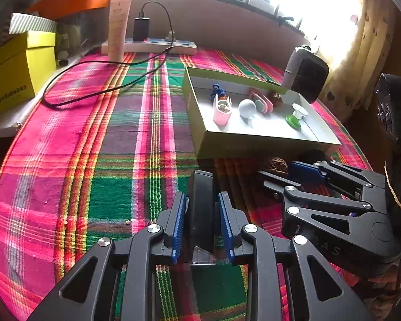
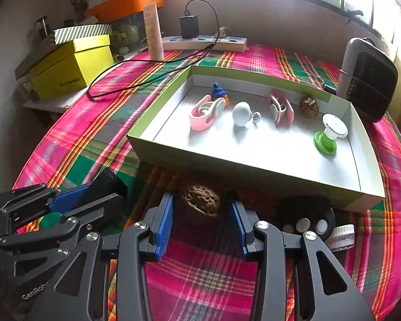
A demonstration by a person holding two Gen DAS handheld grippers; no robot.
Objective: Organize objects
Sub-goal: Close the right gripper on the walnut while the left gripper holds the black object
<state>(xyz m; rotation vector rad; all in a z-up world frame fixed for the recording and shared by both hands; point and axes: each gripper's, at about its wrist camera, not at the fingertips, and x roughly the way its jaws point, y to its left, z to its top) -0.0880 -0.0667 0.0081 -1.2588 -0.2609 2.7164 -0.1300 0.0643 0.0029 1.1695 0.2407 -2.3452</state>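
A shallow green-sided box [image 2: 254, 167] [image 1: 254, 141] on the plaid cloth holds a pink clip [image 2: 204, 113], a white knob [image 2: 242, 113], a blue figure [image 2: 218, 91], a second pink clip [image 2: 280, 108], a walnut [image 2: 308, 107] and a green-and-white spool [image 2: 330, 133]. My left gripper [image 1: 201, 214] is shut on a black rectangular object [image 1: 200, 206] standing on the cloth; it also shows in the right wrist view [image 2: 107, 190]. My right gripper [image 2: 201, 214] is open, with a brown walnut [image 2: 200, 203] between its fingertips, on the cloth just before the box.
A black round remote [image 2: 307, 220] and a white cap [image 2: 342, 236] lie right of my right gripper. A power strip [image 2: 204, 41], charger cable, cream tube [image 2: 153, 30], yellow box [image 2: 72, 67] and small heater [image 2: 369, 79] stand around the table edges.
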